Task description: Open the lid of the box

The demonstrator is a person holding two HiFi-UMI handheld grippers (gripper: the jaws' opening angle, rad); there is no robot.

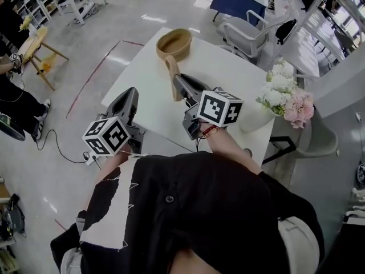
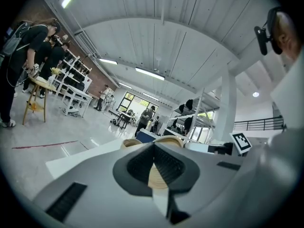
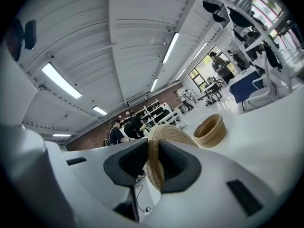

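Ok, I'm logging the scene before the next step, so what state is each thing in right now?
Box: open, lid off, upright on the table.
Lid: off the box, held on edge.
Right gripper: claw shut on the lid.
Left gripper: claw shut, holding nothing.
Vase of flowers: upright at the table's corner.

In the head view the right gripper point(image 1: 178, 87) hides part of the woven lid point(image 1: 170, 67) it clamps, while the person's dark torso point(image 1: 188, 210) covers the near edge of the bench point(image 1: 228, 73).
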